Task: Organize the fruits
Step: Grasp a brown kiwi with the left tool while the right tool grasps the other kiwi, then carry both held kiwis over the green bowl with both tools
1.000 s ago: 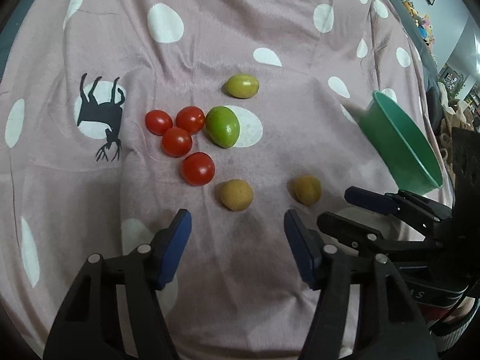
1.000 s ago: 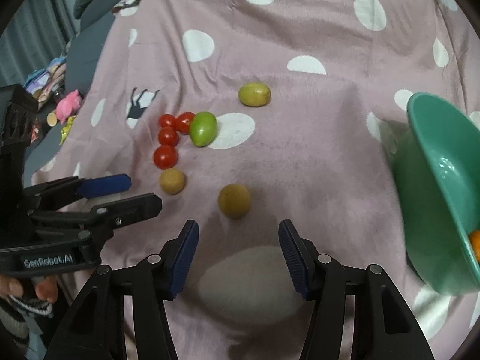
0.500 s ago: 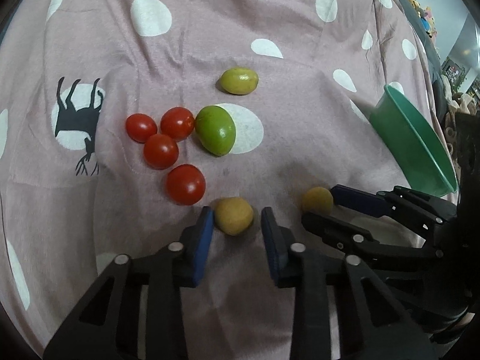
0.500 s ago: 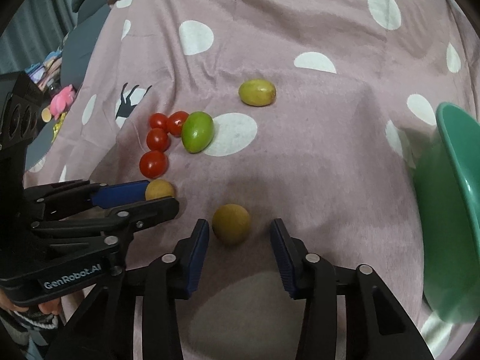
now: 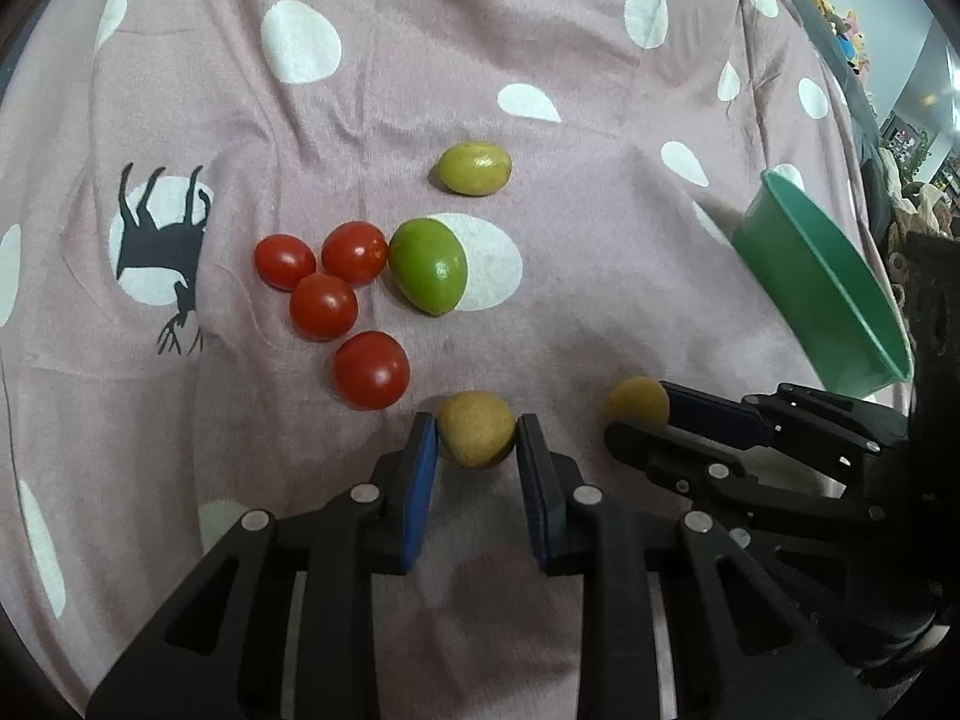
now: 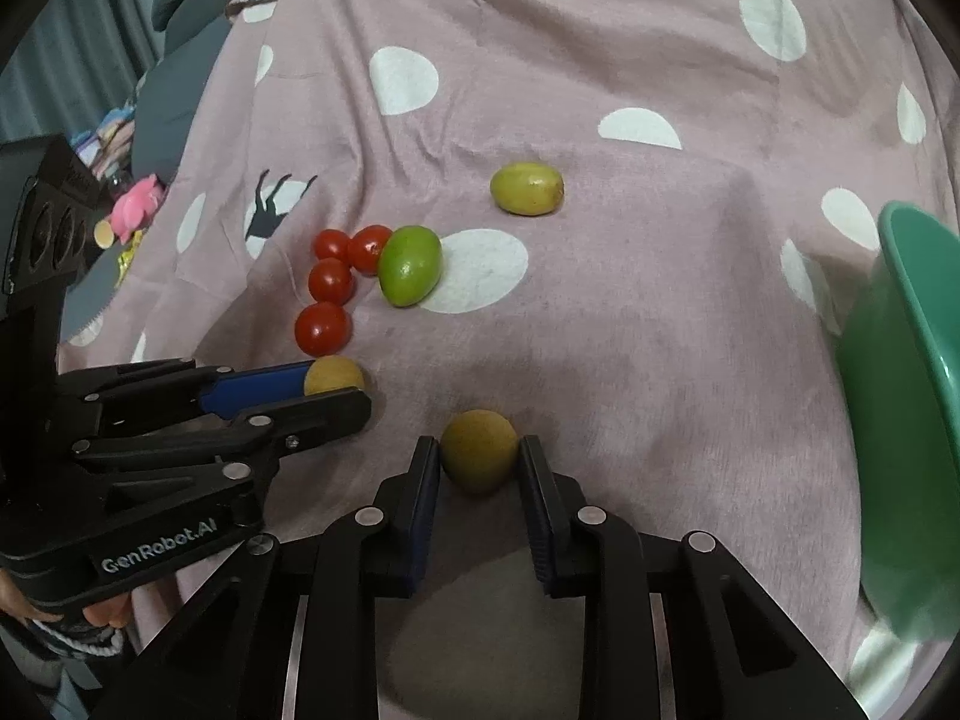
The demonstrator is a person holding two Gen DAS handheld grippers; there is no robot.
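Note:
Fruits lie on a pink spotted cloth (image 5: 540,30). My left gripper (image 5: 477,438) is shut on a small tan round fruit (image 5: 476,429), still on the cloth; it also shows in the right wrist view (image 6: 333,375). My right gripper (image 6: 479,456) is shut on a second tan round fruit (image 6: 479,449), which appears in the left wrist view (image 5: 637,401) too. Several red tomatoes (image 5: 324,306) cluster beside a green lime-like fruit (image 5: 428,265). A yellow-green oval fruit (image 5: 473,168) lies farther back.
A green bowl (image 5: 822,282) stands tilted at the right, close to my right gripper; in the right wrist view its rim (image 6: 918,312) fills the right edge. A black deer print (image 5: 162,234) marks the cloth at left. Clutter lies beyond the cloth's left edge (image 6: 126,216).
Both grippers moved forward and closed from wide open, each onto its tan fruit. The other fruits and the bowl have not moved on the cloth.

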